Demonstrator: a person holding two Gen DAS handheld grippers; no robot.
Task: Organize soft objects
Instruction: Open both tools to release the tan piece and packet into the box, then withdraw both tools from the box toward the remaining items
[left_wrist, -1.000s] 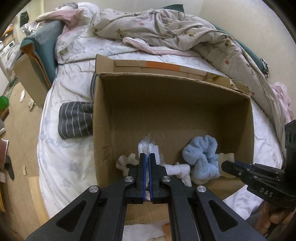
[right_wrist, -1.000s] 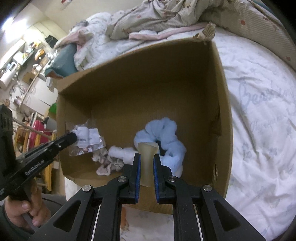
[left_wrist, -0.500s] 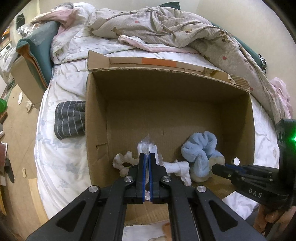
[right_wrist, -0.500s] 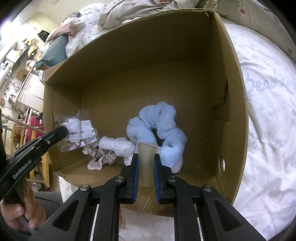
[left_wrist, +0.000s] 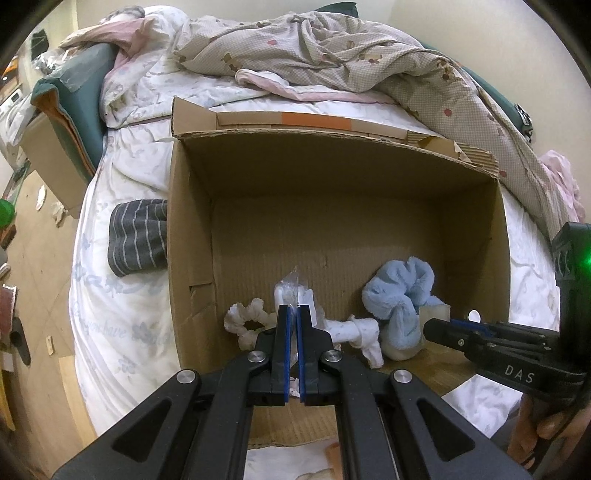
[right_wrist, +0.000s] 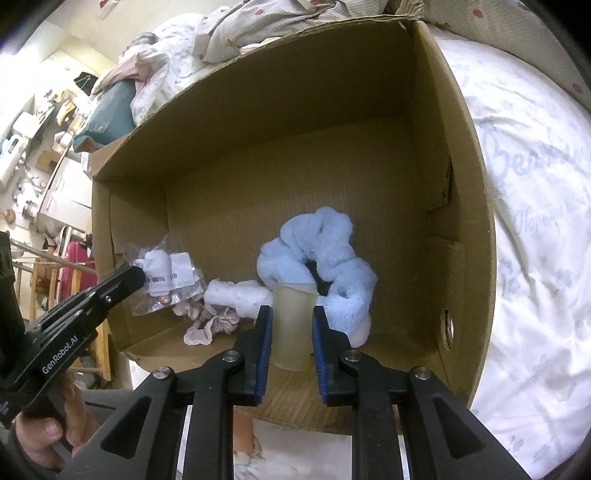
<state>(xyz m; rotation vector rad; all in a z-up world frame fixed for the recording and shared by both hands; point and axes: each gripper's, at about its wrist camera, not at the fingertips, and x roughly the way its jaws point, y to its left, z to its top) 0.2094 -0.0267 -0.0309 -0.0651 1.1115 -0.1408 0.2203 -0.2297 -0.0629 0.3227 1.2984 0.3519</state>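
Placing is underway: right gripper (right_wrist: 291, 328) jaws are parting around the pale beige foam block (right_wrist: 292, 325) inside the brown cardboard box (right_wrist: 458, 184), while left gripper (left_wrist: 294, 325) jaws are pinching the clear plastic packet (left_wrist: 293, 288), needing release next.

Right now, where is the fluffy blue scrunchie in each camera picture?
Left wrist view: the fluffy blue scrunchie lies low right in the cardboard box.
Right wrist view: it sits mid-picture, behind the beige block.
Shared landmark: the white knotted cloth beside it.
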